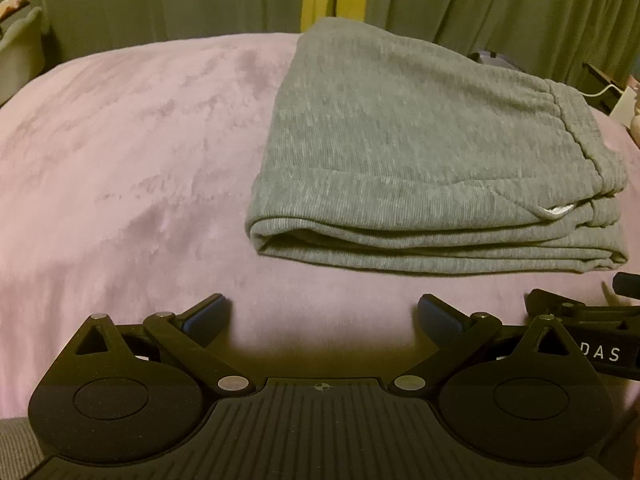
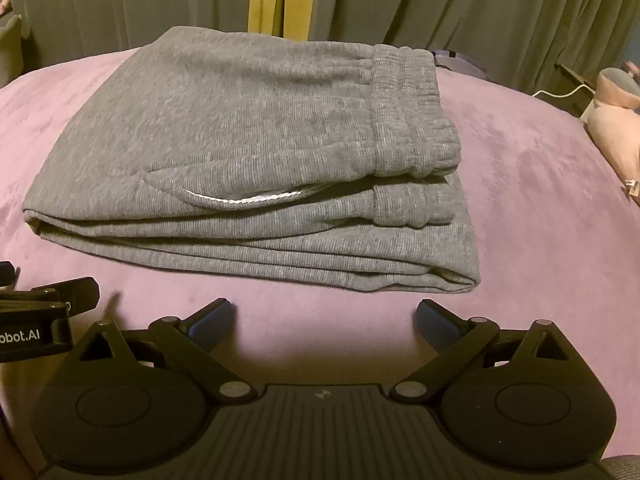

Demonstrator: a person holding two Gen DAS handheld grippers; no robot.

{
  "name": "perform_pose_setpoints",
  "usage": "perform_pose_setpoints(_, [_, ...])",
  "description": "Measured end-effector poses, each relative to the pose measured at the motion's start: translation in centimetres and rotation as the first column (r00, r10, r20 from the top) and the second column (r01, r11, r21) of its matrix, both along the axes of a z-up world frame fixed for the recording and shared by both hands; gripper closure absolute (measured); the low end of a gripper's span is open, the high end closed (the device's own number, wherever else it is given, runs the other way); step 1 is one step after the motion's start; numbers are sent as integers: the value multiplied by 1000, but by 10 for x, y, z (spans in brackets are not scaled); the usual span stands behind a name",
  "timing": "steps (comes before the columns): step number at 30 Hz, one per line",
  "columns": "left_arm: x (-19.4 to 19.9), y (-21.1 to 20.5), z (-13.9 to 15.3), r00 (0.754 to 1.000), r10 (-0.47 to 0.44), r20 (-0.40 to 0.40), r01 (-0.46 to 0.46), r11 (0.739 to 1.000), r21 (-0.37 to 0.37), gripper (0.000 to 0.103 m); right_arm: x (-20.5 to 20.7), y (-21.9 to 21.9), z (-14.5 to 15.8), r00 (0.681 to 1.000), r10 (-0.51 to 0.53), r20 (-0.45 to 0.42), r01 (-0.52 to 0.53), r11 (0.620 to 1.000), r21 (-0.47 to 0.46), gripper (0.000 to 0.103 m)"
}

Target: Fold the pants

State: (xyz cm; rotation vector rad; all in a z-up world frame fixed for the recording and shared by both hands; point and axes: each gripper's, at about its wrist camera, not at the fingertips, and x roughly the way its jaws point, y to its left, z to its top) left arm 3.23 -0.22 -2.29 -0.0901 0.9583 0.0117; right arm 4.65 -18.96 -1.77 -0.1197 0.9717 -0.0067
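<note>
While the grey pants (image 2: pixel 248 160) are lying folded into a compact stack on the pink blanket (image 1: pixel 120 160), nothing is being gripped by either tool. The left gripper (image 1: pixel 323 316) is being held just short of the stack's near edge, its fingers spread wide and empty. The right gripper (image 2: pixel 325 318) is being held beside it (likewise short of the cloth), fingers released. The elastic waistband (image 2: pixel 412 120) is being shown on the right side of the stack, with green curtains (image 2: pixel 480 12) hanging behind.
</note>
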Motion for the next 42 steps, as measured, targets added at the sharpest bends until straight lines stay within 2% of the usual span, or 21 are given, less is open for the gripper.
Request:
perform_pose_setpoints(15, [-1,4,1,1000,5,7,-5,1000,-11,0,-2,0,1,1000,-12,8,12,1000,-1,4])
perform_pose_setpoints(42, [-2,5,0,1000,3,8,-3,1000,16,0,-7,-2,5,999,-20,27,20,1000,4,4])
